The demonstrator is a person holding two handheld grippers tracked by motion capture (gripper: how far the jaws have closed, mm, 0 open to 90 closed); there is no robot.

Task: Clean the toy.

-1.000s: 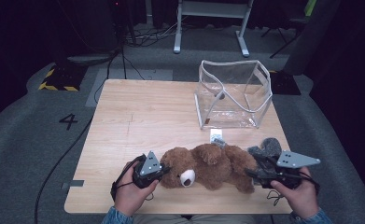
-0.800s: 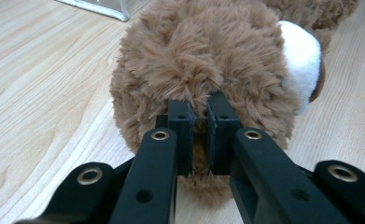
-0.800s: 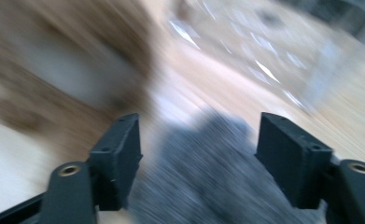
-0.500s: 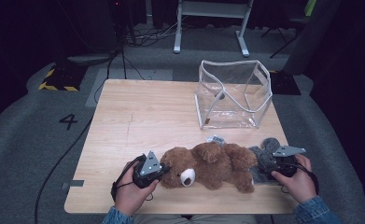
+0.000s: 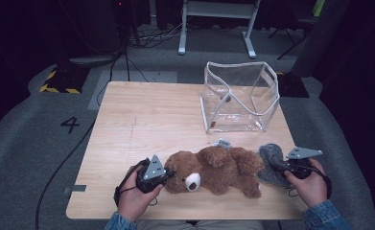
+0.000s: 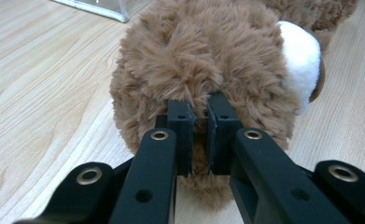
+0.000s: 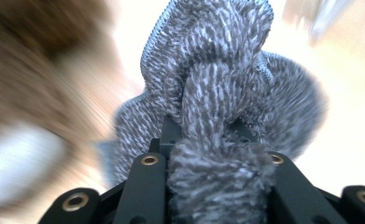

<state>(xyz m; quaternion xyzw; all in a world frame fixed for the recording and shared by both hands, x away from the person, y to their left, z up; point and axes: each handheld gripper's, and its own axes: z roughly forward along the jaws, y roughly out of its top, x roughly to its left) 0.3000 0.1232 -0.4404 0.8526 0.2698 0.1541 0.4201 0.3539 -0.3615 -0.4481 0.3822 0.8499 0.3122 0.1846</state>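
Both grippers engaged | left gripper (image 6: 198, 135) pinching teddy bear (image 5: 214, 168) head fur | right gripper (image 7: 208, 140) apparently clamping grey cloth (image 5: 270, 163), drawn inward since 1 s ago | clear bag (image 5: 239, 96) untouched

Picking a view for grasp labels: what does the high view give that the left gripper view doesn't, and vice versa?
High view alone: the clear bag standing open at the table's far right, the grey cloth at the right tool, both hands. Left gripper view alone: the jaws nearly closed, pinching fur on the teddy bear's head. Shared: the bear lying on the wooden table, its white muzzle, and the left tool at its head.
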